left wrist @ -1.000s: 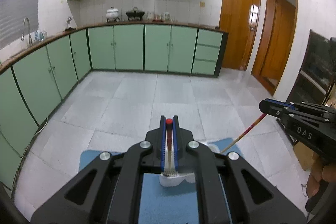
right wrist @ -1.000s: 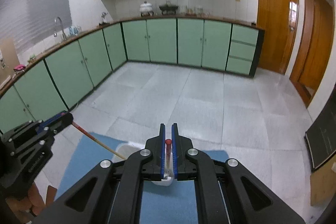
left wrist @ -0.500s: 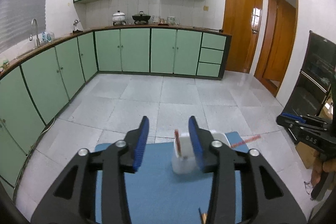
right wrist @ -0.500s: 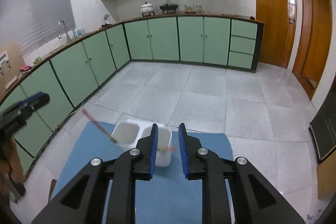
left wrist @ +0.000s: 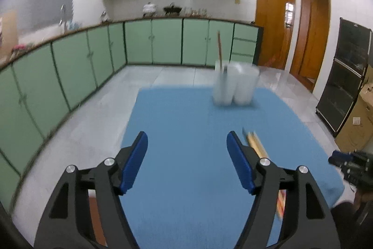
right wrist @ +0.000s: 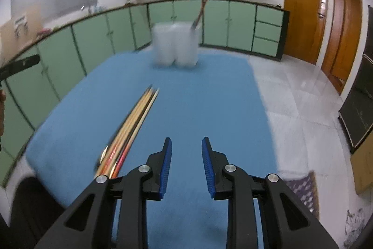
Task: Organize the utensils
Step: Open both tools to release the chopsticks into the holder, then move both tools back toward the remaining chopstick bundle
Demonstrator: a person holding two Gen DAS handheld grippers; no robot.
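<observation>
A white two-cup utensil holder [left wrist: 235, 83] stands at the far edge of the blue mat [left wrist: 186, 155], with a chopstick [left wrist: 219, 44] sticking up from it. It also shows in the right wrist view [right wrist: 176, 46] with a chopstick [right wrist: 199, 14] leaning out. Several chopsticks [right wrist: 130, 130] lie on the mat [right wrist: 198, 97] left of my right gripper [right wrist: 186, 163], which is open and empty. They partly show by the right finger in the left wrist view [left wrist: 255, 144]. My left gripper [left wrist: 186, 162] is wide open and empty.
Green kitchen cabinets [left wrist: 163, 43] line the far wall and left side. Wooden doors [left wrist: 275, 27] stand at the right. A dark cabinet [left wrist: 347, 76] and a cardboard box [left wrist: 359, 118] sit beyond the mat's right edge. The mat's edges drop to tiled floor.
Both grippers have opened, released their chopsticks into the holder, and pulled back from it toward the near side of the mat. The views are blurred by motion.
</observation>
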